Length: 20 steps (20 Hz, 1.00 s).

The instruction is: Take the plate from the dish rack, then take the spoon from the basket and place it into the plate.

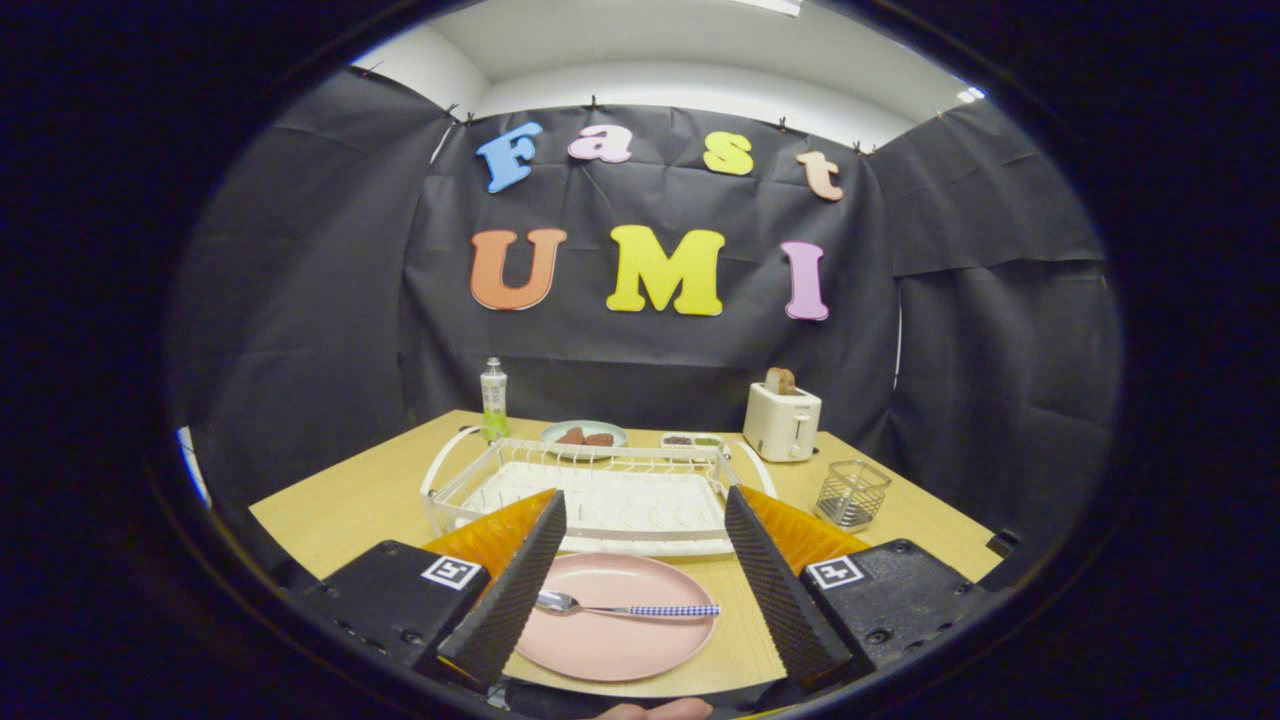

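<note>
Gripper (645,590) wide open, holding nothing. Pink plate (612,618) flat on the table (350,500) between the fingers, spoon (625,608) lying on it, long axis crosswise, bowl toward the left finger. Dish rack (590,495) just beyond, empty; wire basket (851,494) further right. Looks finished; open room to back straight off.

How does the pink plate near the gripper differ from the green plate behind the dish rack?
The pink plate lies on the table between the fingers of the open gripper; the green plate sits beyond the dish rack, near the bottle. The pink plate holds a spoon with a checked handle; the green plate holds brown pieces of food. The pink plate looks larger, being nearer. Both are round and lie flat.
</note>
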Each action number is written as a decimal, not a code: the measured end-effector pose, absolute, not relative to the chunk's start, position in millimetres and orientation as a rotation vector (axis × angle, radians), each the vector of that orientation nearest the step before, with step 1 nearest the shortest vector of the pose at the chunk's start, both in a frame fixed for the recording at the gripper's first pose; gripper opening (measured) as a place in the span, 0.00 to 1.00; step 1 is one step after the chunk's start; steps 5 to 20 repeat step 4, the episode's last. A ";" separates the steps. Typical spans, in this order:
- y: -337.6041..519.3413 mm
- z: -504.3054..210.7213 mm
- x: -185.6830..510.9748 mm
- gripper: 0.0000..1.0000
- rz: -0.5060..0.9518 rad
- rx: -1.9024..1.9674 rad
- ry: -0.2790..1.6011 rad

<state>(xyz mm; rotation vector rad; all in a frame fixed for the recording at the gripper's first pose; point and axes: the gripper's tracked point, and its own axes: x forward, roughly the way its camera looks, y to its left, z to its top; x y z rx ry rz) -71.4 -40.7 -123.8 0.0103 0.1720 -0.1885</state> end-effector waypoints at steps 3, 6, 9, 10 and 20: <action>-36.4 -123.0 -74.1 1.00 -0.212 0.031 0.144; -36.2 -119.6 -75.1 1.00 -0.217 0.046 0.121; -36.2 -119.6 -75.1 1.00 -0.217 0.046 0.121; -36.2 -119.6 -75.1 1.00 -0.217 0.046 0.121; -36.2 -119.6 -75.1 1.00 -0.217 0.046 0.121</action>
